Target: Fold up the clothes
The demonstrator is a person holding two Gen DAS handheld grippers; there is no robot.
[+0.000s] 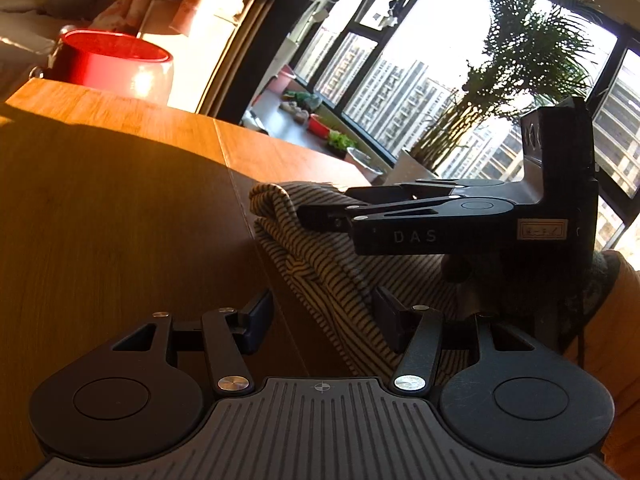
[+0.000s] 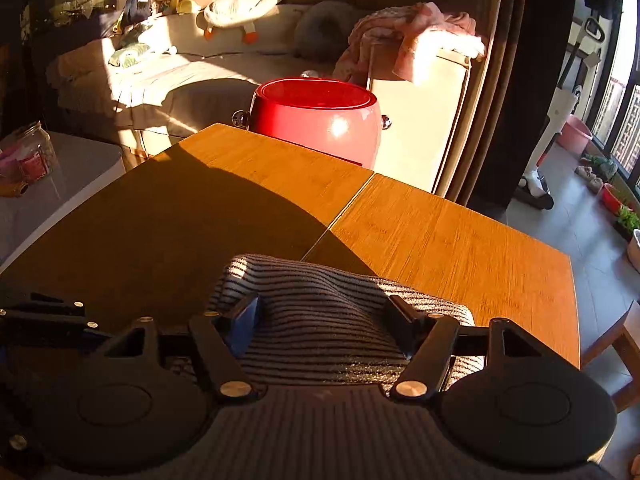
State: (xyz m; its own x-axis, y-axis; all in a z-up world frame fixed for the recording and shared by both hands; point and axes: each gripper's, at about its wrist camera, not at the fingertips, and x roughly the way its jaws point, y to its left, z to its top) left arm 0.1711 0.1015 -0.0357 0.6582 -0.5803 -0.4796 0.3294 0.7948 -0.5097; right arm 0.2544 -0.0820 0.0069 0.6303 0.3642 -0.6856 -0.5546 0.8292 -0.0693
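Observation:
A black-and-cream striped garment lies bunched on the wooden table. My left gripper is open, its fingers spread at the garment's left edge, just above the table. My right gripper shows side-on in the left wrist view, resting on the cloth. In the right wrist view the right gripper is open, its fingers astride a raised fold of the striped garment, not closed on it. Part of my left gripper shows at the lower left there.
A red round tub stands beyond the table's far edge. A sofa with plush toys and a pink blanket is behind it. The table's right edge drops to the floor. Windows and a potted palm are to the right.

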